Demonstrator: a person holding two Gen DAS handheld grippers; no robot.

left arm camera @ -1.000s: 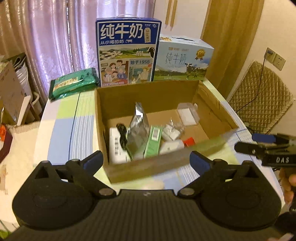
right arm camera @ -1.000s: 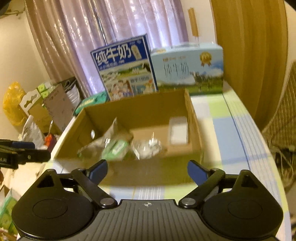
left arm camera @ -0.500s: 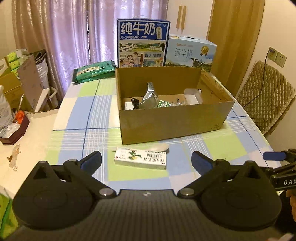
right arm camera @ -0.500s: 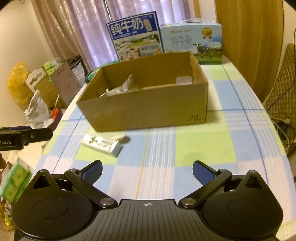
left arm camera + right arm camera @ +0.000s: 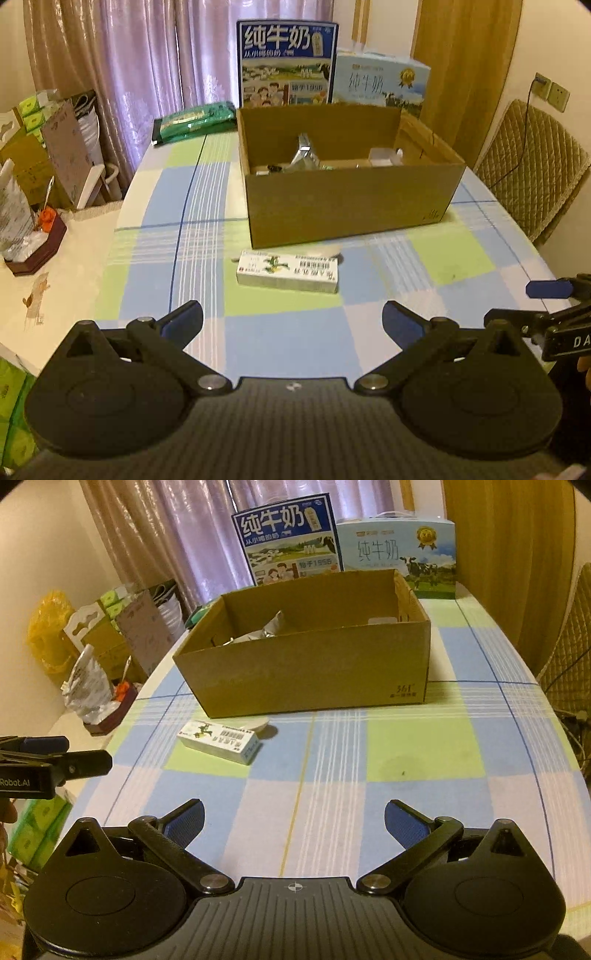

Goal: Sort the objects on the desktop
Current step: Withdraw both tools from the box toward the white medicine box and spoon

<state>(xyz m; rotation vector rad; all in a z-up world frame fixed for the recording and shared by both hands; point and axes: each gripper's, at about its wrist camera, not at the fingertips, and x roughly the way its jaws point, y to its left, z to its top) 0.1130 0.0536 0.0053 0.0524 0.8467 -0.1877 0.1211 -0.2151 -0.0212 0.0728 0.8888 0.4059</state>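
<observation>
A white medicine box (image 5: 287, 271) (image 5: 218, 741) lies flat on the checked tablecloth just in front of an open cardboard box (image 5: 351, 206) (image 5: 314, 675). A small pale flat object (image 5: 260, 723) peeks out behind the medicine box. Inside the cardboard box a silver foil pouch (image 5: 304, 155) (image 5: 271, 627) and a clear plastic case (image 5: 382, 157) show above the wall. My left gripper (image 5: 291, 319) hovers open and empty near the table's front edge. My right gripper (image 5: 293, 821) is open and empty too, to the right of the medicine box.
Two milk cartons (image 5: 286, 62) (image 5: 380, 83) stand behind the cardboard box, with a green packet (image 5: 194, 120) at the far left corner. A quilted chair (image 5: 532, 173) sits right of the table. Bags and cartons (image 5: 96, 642) crowd the floor at left.
Both grippers pulled back and down from above the cardboard box to the table's near edge. The medicine box came into view in front of the cardboard box.
</observation>
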